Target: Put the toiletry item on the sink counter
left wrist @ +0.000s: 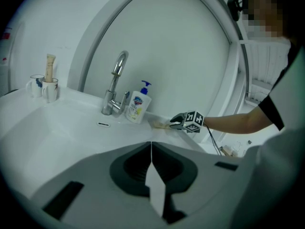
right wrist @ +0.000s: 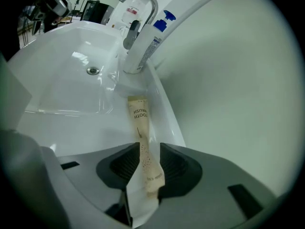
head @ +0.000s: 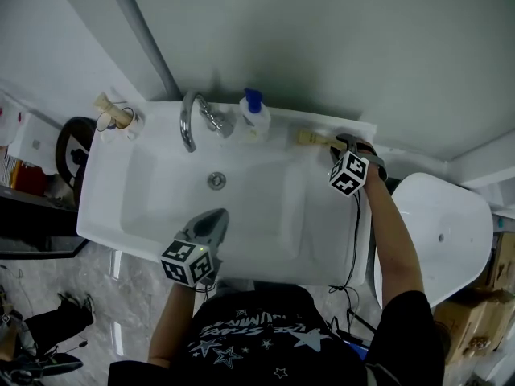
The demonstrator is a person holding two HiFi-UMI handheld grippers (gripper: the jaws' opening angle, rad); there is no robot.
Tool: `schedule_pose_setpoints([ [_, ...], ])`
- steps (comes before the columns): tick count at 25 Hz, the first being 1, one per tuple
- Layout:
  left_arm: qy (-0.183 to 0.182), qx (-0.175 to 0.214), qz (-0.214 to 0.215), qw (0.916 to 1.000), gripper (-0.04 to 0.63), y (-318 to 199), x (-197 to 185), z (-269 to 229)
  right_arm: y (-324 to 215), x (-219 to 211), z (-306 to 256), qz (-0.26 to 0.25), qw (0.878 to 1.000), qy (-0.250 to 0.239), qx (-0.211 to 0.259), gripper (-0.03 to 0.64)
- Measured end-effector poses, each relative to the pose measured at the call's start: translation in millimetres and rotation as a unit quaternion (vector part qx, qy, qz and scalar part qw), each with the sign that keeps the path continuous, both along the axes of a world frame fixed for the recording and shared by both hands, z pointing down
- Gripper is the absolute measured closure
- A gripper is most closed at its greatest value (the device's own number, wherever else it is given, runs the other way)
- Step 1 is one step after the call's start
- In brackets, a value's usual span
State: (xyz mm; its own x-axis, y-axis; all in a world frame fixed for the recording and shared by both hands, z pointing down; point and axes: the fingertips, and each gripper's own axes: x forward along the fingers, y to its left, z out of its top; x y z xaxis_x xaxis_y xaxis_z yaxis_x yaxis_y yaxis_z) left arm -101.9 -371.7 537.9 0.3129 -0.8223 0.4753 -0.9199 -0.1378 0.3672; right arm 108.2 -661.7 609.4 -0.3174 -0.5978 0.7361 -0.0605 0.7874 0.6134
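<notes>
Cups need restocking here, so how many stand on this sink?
2. Both stand at the back left corner of the sink: the first cup, and beside it the second cup, which holds an upright beige tube. No others show; the person's torso hides the near rim.

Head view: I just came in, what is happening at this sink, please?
A person works at the white sink with a tool in each hand. The right tool is at the back right ledge. Its jaws stand apart around a paper-wrapped toothbrush, whose far end rests on the ledge near the soap bottle. The left tool, jaws together and empty, is held over the basin's front.
</notes>
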Motion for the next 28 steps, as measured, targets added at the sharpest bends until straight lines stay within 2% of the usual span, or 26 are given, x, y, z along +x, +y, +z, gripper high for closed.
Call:
schedule_pose_setpoints([
  [5, 0.010, 0.011, -0.001, 0.9999, 0.577, 17, -11, -6, 15, 6, -19, 0.022, 1.000, 0.000, 0.010, 0.476],
  [10, 0.024, 0.018, 0.023, 0.9993, 0.577, 41, -16, -12, 53, 11, -43, 0.057, 0.998, -0.019, 0.017, 0.476],
  [15, 0.025, 0.027, 0.046, 0.9983, 0.577, 65, -25, -17, 102, 0, -53, 0.087, 0.994, -0.062, 0.005, 0.477],
  [20, 0.024, 0.038, 0.063, 0.9970, 0.577, 87, -35, -24, 149, -20, -68, 0.103, 0.989, -0.108, 0.013, 0.517],
  [28, 0.023, 0.072, 0.080, 0.9940, 0.577, 119, -48, -41, 221, -60, -104, 0.129, 0.970, -0.203, 0.026, 0.578],
])
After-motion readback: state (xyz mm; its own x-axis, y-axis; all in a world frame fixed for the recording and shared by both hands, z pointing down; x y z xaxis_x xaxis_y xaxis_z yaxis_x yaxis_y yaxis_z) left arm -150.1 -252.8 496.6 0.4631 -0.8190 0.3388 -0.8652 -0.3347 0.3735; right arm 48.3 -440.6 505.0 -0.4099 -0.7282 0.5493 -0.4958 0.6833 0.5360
